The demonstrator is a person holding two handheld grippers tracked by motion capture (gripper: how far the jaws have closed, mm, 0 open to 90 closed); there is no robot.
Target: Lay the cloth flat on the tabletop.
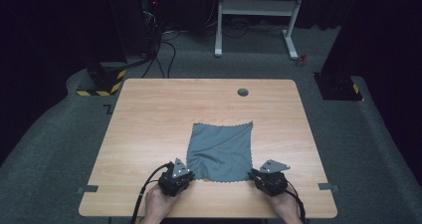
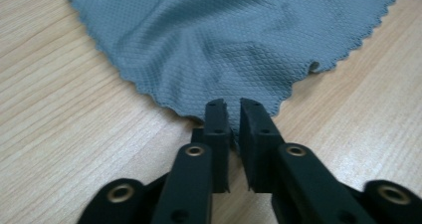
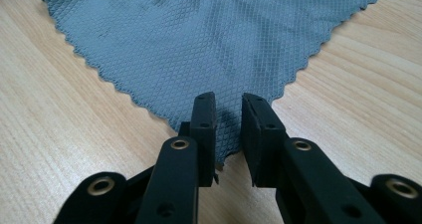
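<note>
A grey-blue cloth (image 1: pixel 221 152) with a scalloped hem lies spread on the wooden table (image 1: pixel 149 129), slightly rumpled at its near left. My left gripper (image 1: pixel 190 173) is at the cloth's near left corner. In the left gripper view its jaws (image 2: pixel 234 109) stand nearly together with the corner of the cloth (image 2: pixel 219 40) pinched between them, and the fabric bunches toward them. My right gripper (image 1: pixel 252 173) is at the near right corner. In the right gripper view its jaws (image 3: pixel 229 104) stand apart, with the cloth's (image 3: pixel 199 40) corner lying flat between them.
A round grommet hole (image 1: pixel 243 92) sits near the table's far edge. Tape tabs (image 1: pixel 87 189) mark the table's near left and right edges. Beyond the table are a white desk frame (image 1: pixel 256 15) and cables on the grey floor.
</note>
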